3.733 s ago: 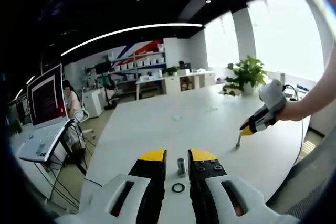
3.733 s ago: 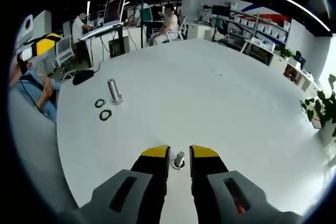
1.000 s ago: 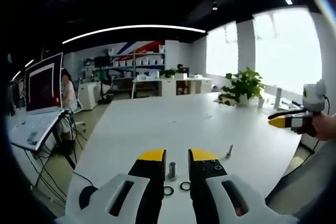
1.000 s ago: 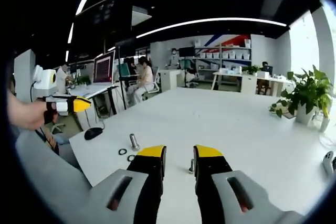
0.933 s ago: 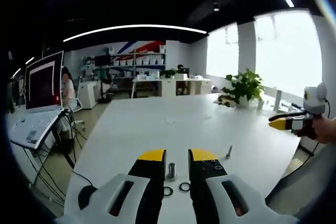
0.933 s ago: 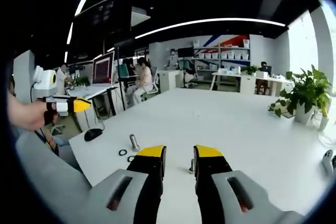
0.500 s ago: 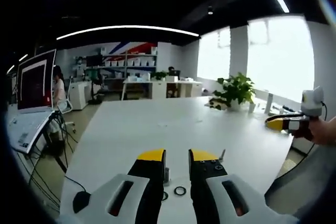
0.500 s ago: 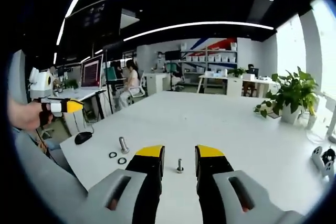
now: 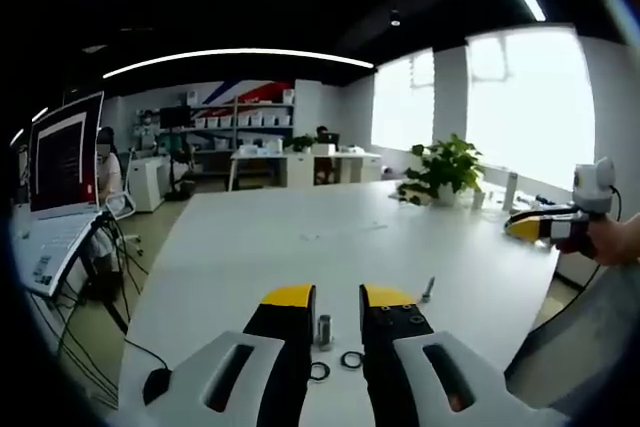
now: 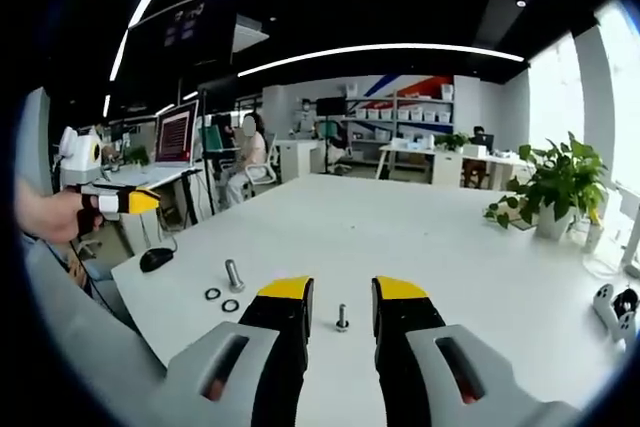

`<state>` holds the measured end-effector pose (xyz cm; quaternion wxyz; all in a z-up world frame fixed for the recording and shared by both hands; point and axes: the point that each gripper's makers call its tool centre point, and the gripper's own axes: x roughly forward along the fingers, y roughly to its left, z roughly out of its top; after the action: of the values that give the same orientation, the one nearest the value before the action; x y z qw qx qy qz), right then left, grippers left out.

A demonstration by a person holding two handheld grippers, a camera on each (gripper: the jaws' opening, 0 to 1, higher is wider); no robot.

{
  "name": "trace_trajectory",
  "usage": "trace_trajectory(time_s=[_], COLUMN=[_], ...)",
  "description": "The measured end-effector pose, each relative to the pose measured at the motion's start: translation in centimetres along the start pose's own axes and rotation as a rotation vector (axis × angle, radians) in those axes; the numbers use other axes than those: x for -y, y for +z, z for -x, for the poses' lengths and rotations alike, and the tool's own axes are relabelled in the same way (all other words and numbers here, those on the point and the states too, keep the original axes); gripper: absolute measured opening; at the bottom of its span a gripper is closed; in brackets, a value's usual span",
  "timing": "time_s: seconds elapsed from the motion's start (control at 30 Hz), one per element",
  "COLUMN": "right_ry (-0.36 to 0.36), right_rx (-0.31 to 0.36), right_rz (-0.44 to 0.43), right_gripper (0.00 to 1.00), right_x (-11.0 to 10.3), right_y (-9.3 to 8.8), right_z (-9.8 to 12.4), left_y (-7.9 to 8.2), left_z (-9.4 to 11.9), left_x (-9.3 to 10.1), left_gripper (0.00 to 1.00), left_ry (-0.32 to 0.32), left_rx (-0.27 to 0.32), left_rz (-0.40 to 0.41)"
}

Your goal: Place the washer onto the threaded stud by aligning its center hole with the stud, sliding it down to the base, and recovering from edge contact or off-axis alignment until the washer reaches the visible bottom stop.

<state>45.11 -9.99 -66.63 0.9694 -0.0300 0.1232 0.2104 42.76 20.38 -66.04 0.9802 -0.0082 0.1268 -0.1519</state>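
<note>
In the left gripper view, a short threaded stud [image 9: 323, 330] stands upright on the white table [image 9: 300, 247], just beyond my open, empty left gripper [image 9: 338, 297]. Two black washers [image 9: 319, 371] [image 9: 351, 359] lie flat in front of the stud. A thin bolt [image 9: 427, 289] stands further right. In the right gripper view, my right gripper [image 10: 342, 292] is open and empty above that thin bolt [image 10: 342, 318]. The stud [image 10: 234, 275] and both washers [image 10: 213, 294] [image 10: 231, 305] sit to its left. Each gripper is hand-held above the table: the right gripper [image 9: 517, 230], the left gripper [image 10: 146, 201].
A black mouse [image 9: 157, 384] and its cable lie near the table's left edge, with a laptop [image 9: 60, 182] on a stand beyond it. A potted plant [image 10: 558, 192] and a white controller [image 10: 615, 303] sit at the far right. People sit at desks in the background.
Both grippers have risen and drawn back from the table since the earliest frames, staying open. In the last second only the cameras drift slightly. Stud, bolt and washers keep their places.
</note>
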Motion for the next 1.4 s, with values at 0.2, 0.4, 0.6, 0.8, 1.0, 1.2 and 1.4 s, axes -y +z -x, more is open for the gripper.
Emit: trace_trajectory(time_s=[0.2, 0.4, 0.6, 0.8, 1.0, 1.2, 1.4], right_ry=[0.003, 0.016, 0.018, 0.025, 0.009, -0.009, -0.016], right_rx=[-0.002, 0.014, 0.028, 0.031, 0.041, 0.047, 0.044], right_rz=[-0.033, -0.040, -0.049, -0.045, -0.040, -0.037, -0.032], right_gripper=[0.26, 0.26, 0.26, 0.26, 0.26, 0.26, 0.26], right_x=[0.2, 0.0, -0.2, -0.3, 0.0, 0.4, 0.5], right_y=[-0.1, 0.3, 0.5, 0.6, 0.8, 1.0, 1.0], right_z=[-0.1, 0.1, 0.1, 0.2, 0.2, 0.3, 0.3], left_y=[-1.7, -2.6, -3.7, -5.4, -6.9, -8.6, -9.9], left_z=[-0.3, -0.8, -1.3, -1.9, -3.1, -4.3, -5.1], left_x=[-0.5, -1.4, -1.4, -1.1, -1.4, -1.3, -1.5], left_gripper=[0.16, 0.16, 0.16, 0.16, 0.17, 0.18, 0.19], left_ry=[0.018, 0.046, 0.049, 0.020, -0.009, -0.053, -0.075], left_rx=[-0.052, -0.086, -0.137, -0.194, -0.225, -0.244, -0.231], left_rz=[-0.008, -0.015, -0.053, -0.072, -0.101, -0.134, -0.121])
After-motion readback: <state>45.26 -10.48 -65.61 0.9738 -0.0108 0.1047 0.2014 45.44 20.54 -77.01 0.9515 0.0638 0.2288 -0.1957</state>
